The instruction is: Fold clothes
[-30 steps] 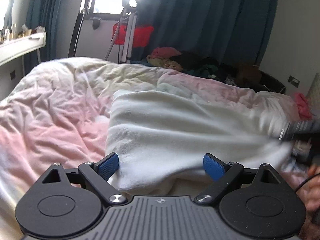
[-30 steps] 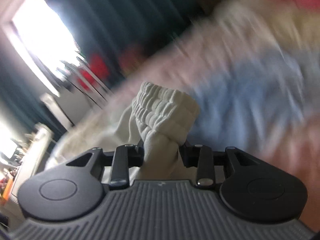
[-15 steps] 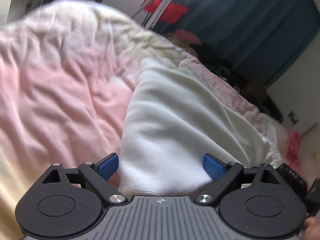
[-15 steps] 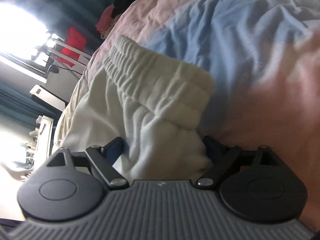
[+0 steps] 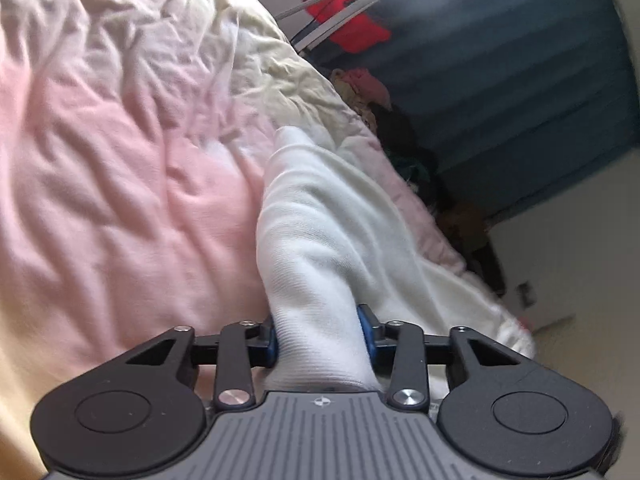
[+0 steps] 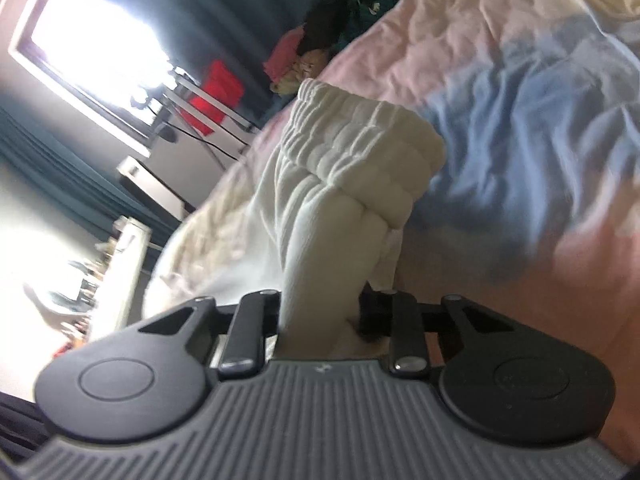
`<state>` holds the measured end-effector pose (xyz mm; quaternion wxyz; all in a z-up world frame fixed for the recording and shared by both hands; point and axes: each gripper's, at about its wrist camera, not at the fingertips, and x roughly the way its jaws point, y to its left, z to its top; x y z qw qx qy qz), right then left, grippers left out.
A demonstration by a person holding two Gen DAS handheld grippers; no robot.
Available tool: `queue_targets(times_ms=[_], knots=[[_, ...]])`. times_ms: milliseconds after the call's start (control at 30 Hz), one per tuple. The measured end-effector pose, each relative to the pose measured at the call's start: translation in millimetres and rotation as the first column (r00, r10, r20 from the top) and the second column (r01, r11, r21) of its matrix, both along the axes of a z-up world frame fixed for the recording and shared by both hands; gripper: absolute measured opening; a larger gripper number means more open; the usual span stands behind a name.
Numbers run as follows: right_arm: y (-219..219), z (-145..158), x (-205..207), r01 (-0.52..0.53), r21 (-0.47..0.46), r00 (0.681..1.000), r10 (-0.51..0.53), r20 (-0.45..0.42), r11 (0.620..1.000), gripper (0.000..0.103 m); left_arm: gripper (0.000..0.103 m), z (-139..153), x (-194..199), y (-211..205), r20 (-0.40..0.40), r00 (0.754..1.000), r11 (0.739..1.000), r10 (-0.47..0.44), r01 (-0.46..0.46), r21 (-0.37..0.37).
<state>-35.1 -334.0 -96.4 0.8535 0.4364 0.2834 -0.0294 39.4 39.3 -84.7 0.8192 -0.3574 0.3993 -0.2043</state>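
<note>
Both claws are pinching the same piece right now: a white ribbed-knit garment with a gathered elastic waistband (image 6: 360, 148), looks like sweat shorts or pants. The left claw (image 5: 320, 334) is squeezing a bunched, plain end of the cloth between its blue pads (image 5: 365, 330), jaws closed in tight around the wad. The right claw (image 6: 320, 312) is doing the same near the waistband end, jaws clamped on a thick roll of fabric, with the waistband flopping over just ahead of it.

The part that matters: the garment is running straight out from the left claw, its long axis heading away and to the right across the crumpled pink, cream and blue duvet on the bed (image 5: 120, 200). Most of it is lying on the bed; only the gripped ends are looking lifted. So each claw is sitting at an opposite end, and neither is really nearer the middle.

My guess is the next bit is bringing one end over onto the other along that axis. The knit is looking soft and thick, so it's probably slumping rather than creasing cleanly.
</note>
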Motion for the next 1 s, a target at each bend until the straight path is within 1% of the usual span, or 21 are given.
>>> queue_targets(times_ms=[33, 100, 167, 233, 267, 367, 433, 500, 533, 600, 667, 700, 733, 800, 833, 867, 933, 967, 1000], knots=[[-8, 10, -2, -0.003, 0.016, 1.0, 0.003, 0.01, 1.0, 0.028, 0.034, 15, 6, -10, 0.019, 1.0, 1.0, -0.014, 0.013, 0.006], [-30, 29, -2, 0.007, 0.024, 1.0, -0.007, 0.023, 1.0, 0.028, 0.034, 42, 21, -38, 0.029, 0.998, 0.999, -0.047, 0.047, -0.019], [-65, 47, -1, 0.055, 0.042, 0.998, -0.056, 0.028, 0.998, 0.028, 0.033, 67, 40, -75, 0.027, 0.995, 0.995, -0.092, 0.093, -0.041], [-105, 63, 2, 0.123, 0.065, 0.991, -0.125, 0.036, 0.99, 0.028, 0.033, 90, 60, -122, 0.055, 0.988, 0.989, -0.142, 0.143, -0.025], [-125, 71, 4, 0.155, 0.058, 0.987, -0.157, 0.041, 0.986, 0.028, 0.033, 100, 72, -149, 0.064, 0.985, 0.986, -0.161, 0.163, -0.022], [-180, 92, 13, 0.241, 0.003, 0.969, -0.241, 0.064, 0.971, 0.028, 0.033, 115, 106, -224, 0.063, 0.978, 0.979, -0.2, 0.202, -0.022], [-215, 98, 21, 0.289, -0.027, 0.954, -0.285, 0.092, 0.957, 0.028, 0.033, 115, 132, -272, 0.077, 0.969, 0.972, -0.234, 0.236, -0.019], [-241, 97, 32, 0.309, -0.109, 0.947, -0.296, 0.122, 0.945, 0.028, 0.033, 98, 159, -309, 0.06, 0.97, 0.969, -0.235, 0.239, -0.057], [-250, 92, 35, 0.324, -0.136, 0.943, -0.308, 0.126, 0.936, 0.028, 0.033, 88, 169, -325, 0.042, 0.971, 0.969, -0.237, 0.239, -0.064], [-264, 74, 41, 0.363, -0.133, 0.93, -0.351, 0.106, 0.922, 0.028, 0.033, 65, 179, -349, 0.02, 0.967, 0.967, -0.255, 0.255, -0.02], [-273, 49, 52, 0.375, -0.139, 0.927, -0.368, 0.073, 0.917, 0.028, 0.033, 37, 185, -363, -0.015, 0.961, 0.961, -0.275, 0.275, 0.019], [-276, 33, 55, 0.377, -0.135, 0.926, -0.373, 0.051, 0.917, 0.028, 0.033, 23, 185, -364, -0.03, 0.958, 0.957, -0.285, 0.286, 0.036], [-279, 15, 55, 0.379, -0.119, 0.925, -0.38, 0.021, 0.918, 0.028, 0.034, 11, 183, -362, -0.024, 0.954, 0.953, -0.298, 0.299, 0.051], [-276, -17, 47, 0.388, -0.078, 0.92, -0.39, -0.017, 0.918, 0.028, 0.035, -7, 175, -355, 0.02, 0.942, 0.939, -0.334, 0.331, 0.091], [-271, -32, 39, 0.393, -0.059, 0.918, -0.395, -0.02, 0.918, 0.028, 0.037, -14, 169, -349, 0.05, 0.933, 0.929, -0.357, 0.349, 0.119], [-266, -43, 31, 0.393, -0.055, 0.919, -0.394, -0.009, 0.918, 0.029, 0.038, -23, 163, -344, 0.051, 0.933, 0.927, -0.357, 0.347, 0.14], [-254, -64, 13, 0.392, -0.071, 0.92, -0.39, 0.044, 0.917, 0.03, 0.045, -43, 153, -335, 0.029, 0.941, 0.929, -0.336, 0.326, 0.175], [-248, -76, 8, 0.404, -0.066, 0.915, -0.402, 0.047, 0.912, 0.032, 0.046, -51, 149, -333, 0.02, 0.944, 0.929, -0.329, 0.32, 0.187], [-244, -85, 4, 0.419, -0.056, 0.908, -0.418, 0.035, 0.906, 0.035, 0.051, -54, 147, -332, 0.024, 0.945, 0.928, -0.327, 0.316, 0.198]])
